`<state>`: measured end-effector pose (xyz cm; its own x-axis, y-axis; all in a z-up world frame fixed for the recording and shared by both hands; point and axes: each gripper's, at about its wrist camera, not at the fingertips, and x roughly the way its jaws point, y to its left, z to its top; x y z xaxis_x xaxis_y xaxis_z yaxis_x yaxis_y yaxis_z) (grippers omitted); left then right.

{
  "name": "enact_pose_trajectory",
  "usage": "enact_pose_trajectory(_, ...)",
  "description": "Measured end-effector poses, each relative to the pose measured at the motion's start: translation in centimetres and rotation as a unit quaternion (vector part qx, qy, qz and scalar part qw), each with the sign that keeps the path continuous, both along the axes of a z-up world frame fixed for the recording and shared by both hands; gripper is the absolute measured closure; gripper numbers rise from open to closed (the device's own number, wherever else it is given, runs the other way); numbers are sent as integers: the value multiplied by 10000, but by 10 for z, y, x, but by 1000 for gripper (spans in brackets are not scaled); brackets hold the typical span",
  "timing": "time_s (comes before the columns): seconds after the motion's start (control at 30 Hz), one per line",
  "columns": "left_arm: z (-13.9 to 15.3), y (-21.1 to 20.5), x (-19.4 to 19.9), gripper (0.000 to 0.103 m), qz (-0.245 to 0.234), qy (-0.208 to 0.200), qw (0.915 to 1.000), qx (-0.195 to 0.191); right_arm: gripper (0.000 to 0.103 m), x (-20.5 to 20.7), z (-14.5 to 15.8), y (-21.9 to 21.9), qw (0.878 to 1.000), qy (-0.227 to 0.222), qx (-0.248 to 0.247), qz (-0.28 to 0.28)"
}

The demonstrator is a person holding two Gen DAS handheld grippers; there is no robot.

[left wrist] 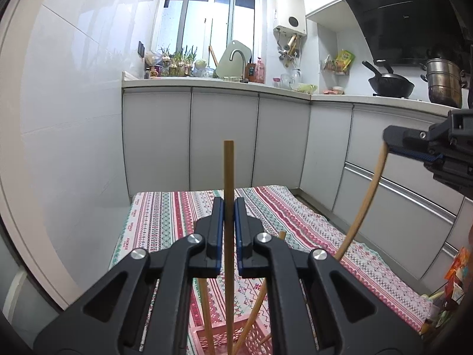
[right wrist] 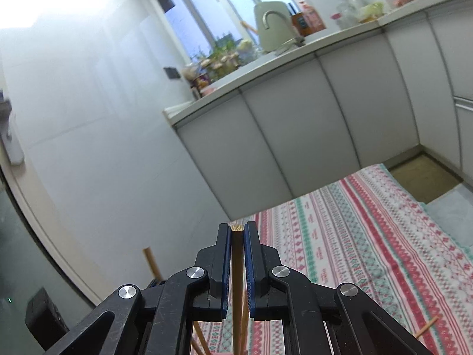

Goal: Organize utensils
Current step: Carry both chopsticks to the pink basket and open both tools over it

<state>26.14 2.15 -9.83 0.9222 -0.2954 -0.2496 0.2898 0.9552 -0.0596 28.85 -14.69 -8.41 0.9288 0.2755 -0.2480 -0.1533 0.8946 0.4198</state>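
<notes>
Between the left gripper (left wrist: 228,207) fingers, an upright chopstick (left wrist: 228,177) being clamped above a pink basket (left wrist: 218,340), right gripper (right wrist: 237,230) squeezing another chopstick (right wrist: 237,266), patterned cloth (left wrist: 295,216) lying ahead.

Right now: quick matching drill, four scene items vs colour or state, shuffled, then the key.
Column 1:
1. left gripper
2. basket
3. tablecloth
4. wok

Column 2:
A. striped pattern
B. pink, chopsticks standing in it
C. black, on the counter
D. shut on a chopstick

Pairs: 1-D, 2-B, 3-A, 4-C
</notes>
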Motion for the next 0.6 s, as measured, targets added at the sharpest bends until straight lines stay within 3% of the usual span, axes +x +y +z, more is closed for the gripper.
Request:
enact_pose_trajectory(0.27, -13, 7, 6, 95, -59, 380, 9993, 5, 96, 11, -31, 37, 9979, 302, -504, 254)
enact_pose_trajectory(0.6, -13, 14, 8, 95, -99, 744, 9968, -273, 94, 23, -49, 40, 9954, 747, -470, 379)
